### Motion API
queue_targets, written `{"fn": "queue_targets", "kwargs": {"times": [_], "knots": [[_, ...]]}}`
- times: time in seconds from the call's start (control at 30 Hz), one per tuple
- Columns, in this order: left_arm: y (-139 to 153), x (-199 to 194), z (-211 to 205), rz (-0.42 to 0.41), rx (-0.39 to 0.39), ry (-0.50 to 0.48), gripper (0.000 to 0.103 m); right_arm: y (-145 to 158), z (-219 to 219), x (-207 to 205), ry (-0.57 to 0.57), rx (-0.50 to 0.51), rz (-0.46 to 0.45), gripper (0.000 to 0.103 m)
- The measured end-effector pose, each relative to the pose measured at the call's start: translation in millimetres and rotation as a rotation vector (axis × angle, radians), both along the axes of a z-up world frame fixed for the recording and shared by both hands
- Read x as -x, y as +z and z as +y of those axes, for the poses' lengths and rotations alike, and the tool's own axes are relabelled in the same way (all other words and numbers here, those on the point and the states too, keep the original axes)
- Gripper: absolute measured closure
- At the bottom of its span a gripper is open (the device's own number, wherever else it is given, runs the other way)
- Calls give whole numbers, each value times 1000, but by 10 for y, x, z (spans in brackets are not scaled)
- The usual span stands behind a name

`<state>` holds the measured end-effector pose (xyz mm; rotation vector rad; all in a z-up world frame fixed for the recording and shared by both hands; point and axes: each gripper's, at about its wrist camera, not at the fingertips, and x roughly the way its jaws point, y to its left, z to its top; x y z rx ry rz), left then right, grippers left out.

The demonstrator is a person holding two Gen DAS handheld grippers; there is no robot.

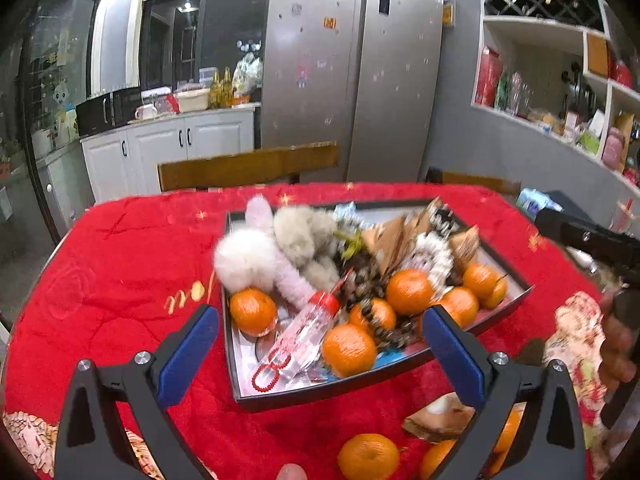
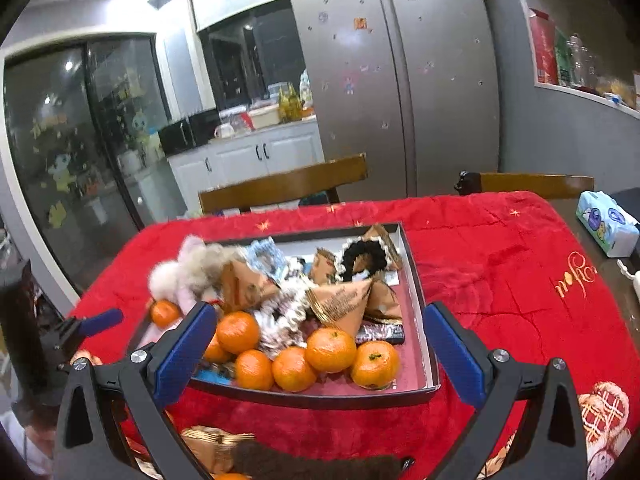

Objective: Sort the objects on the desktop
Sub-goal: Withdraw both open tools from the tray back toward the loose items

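Red cloth (image 2: 500,280) covers the table, bearing a shallow box (image 2: 416,280) crowded with oranges (image 2: 330,350), paper packets (image 2: 340,304) and furry bits. Both the left claw (image 1: 320,354) and the right claw (image 2: 320,350) gape wide, empty, above its near edge. This looks like a pause between picks; next, one claw must drop onto a single orange.

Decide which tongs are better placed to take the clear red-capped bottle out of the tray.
Left, probably. The bottle lies just ahead of the open left tongs, at the tray's near corner; the right tongs' view doesn't show it.
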<state>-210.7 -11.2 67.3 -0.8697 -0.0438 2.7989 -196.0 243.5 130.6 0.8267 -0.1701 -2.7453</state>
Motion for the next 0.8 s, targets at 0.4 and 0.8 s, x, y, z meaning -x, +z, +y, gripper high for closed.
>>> {"fn": "queue_targets", "kwargs": {"times": [0.4, 0.8], "knots": [[798, -592, 51, 136, -20, -40, 1, 596, 33, -541, -26, 57, 98, 0], [1156, -1306, -79, 224, 42, -6, 1, 928, 82, -1183, -16, 29, 198, 0]]}}
